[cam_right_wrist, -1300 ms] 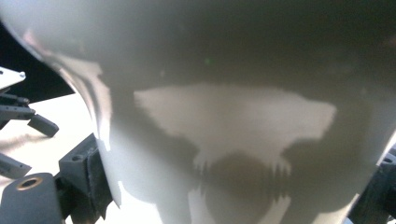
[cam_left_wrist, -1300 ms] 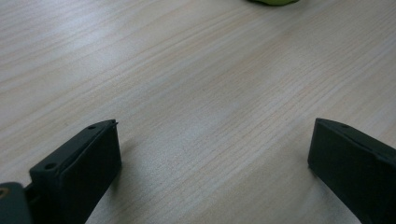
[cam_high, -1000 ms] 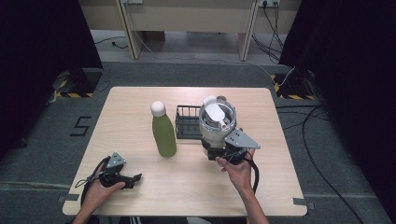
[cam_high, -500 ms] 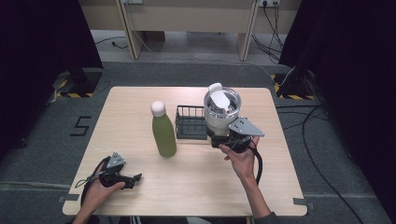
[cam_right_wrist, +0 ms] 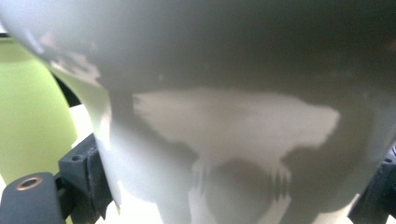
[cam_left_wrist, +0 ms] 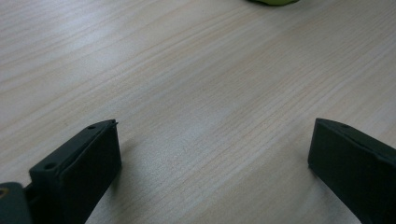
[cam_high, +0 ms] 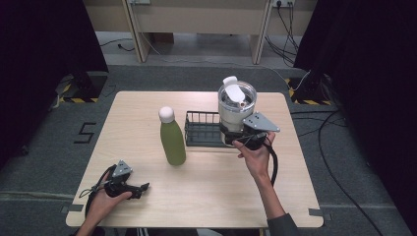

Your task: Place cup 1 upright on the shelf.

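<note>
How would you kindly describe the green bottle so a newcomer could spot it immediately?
On the light wooden table, look left of the black wire basket. There stands the tall green bottle, upright, the only green thing, topped by a rounded white cap.

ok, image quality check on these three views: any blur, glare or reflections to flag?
High view: even light, sharp, dark surround, soft shadow beside the green bottle. Left gripper view: table grain crisp, the near jaws soft. Right gripper view: the steel tumbler sits very close, out of focus, its shiny wall carrying smeared reflections; the bottle at the left edge is a green blur.
</note>
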